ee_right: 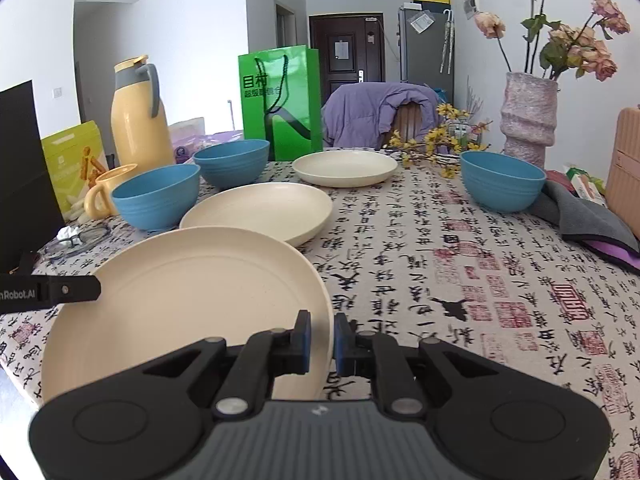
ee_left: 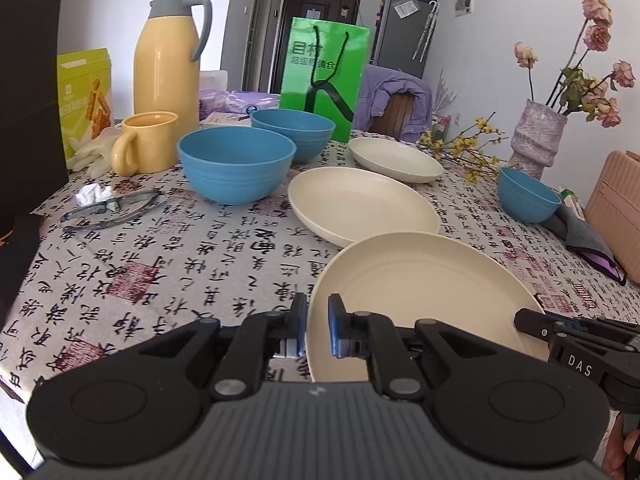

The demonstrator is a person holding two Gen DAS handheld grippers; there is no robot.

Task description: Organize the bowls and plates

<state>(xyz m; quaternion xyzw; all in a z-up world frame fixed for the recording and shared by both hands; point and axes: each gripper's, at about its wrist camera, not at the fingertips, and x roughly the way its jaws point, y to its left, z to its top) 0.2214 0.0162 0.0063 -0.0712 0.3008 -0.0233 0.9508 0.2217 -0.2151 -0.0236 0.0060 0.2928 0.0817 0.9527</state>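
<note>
A cream plate [ee_left: 420, 292] [ee_right: 192, 300] hangs tilted just above the tablecloth, held from both sides. My left gripper [ee_left: 318, 312] is shut on its left rim and my right gripper [ee_right: 322, 328] is shut on its right rim. Each wrist view shows the other gripper's tip at the plate's far edge. Behind it a second cream plate [ee_left: 360, 204] [ee_right: 260, 210] and a third [ee_left: 394, 158] [ee_right: 344, 166] lie on the table. Two blue bowls [ee_left: 236, 168] [ee_left: 294, 132] stand at the left, and another blue bowl [ee_left: 528, 194] [ee_right: 502, 180] at the right.
A yellow thermos [ee_left: 168, 52], yellow mug [ee_left: 146, 142], glasses [ee_left: 112, 208] and snack box stand at the left. A green bag [ee_left: 324, 76] is at the back. A vase [ee_left: 538, 140] of flowers and a grey cloth [ee_left: 580, 236] sit at the right.
</note>
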